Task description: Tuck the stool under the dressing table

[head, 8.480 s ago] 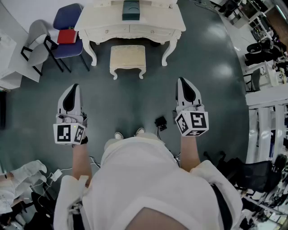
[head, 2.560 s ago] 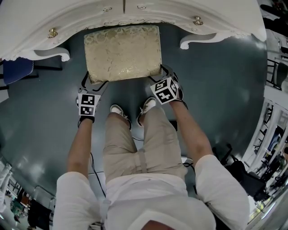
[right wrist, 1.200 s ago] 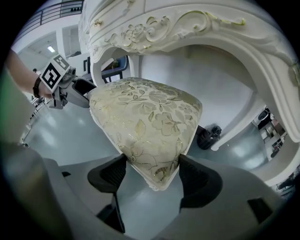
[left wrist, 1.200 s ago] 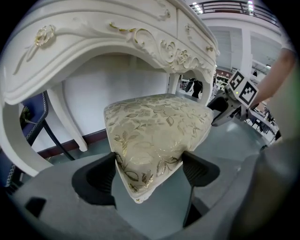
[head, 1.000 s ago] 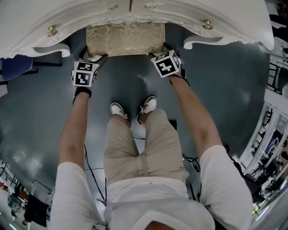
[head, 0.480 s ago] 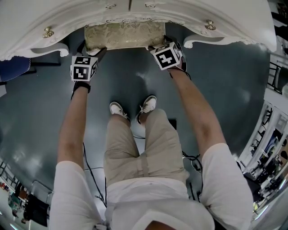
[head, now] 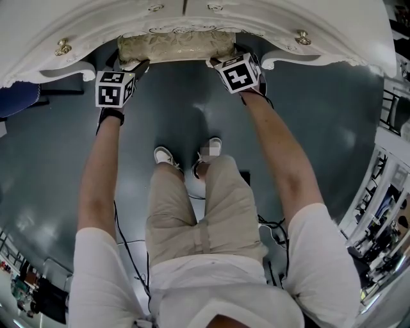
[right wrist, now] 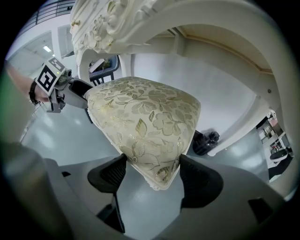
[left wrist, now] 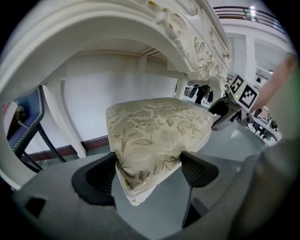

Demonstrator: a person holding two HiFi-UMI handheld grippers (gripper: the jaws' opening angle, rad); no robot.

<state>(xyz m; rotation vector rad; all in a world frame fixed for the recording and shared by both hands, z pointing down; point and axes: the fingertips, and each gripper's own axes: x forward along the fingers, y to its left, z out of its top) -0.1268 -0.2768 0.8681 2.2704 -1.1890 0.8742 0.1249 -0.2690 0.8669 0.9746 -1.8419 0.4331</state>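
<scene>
The stool (head: 176, 46), with a cream and gold floral cushion, sits mostly under the white dressing table (head: 192, 13); only a strip of its near edge shows in the head view. My left gripper (head: 131, 66) is shut on the stool's near left corner (left wrist: 154, 126), with a pad (left wrist: 96, 176) against each side of the cushion. My right gripper (head: 215, 63) is shut on the near right corner (right wrist: 145, 112) in the same way. Each gripper view shows the other gripper at the far corner: the right gripper (left wrist: 234, 105) and the left gripper (right wrist: 61, 89).
The table's carved legs (head: 70, 72) (head: 288, 61) stand on either side of the stool. A blue chair (head: 16, 102) is to the left. The person's feet (head: 168, 157) are on the grey floor behind the grippers. A dark object (right wrist: 205, 140) lies on the floor under the table.
Both grippers and the stool have moved further under the table. Less of the cushion shows in the head view now.
</scene>
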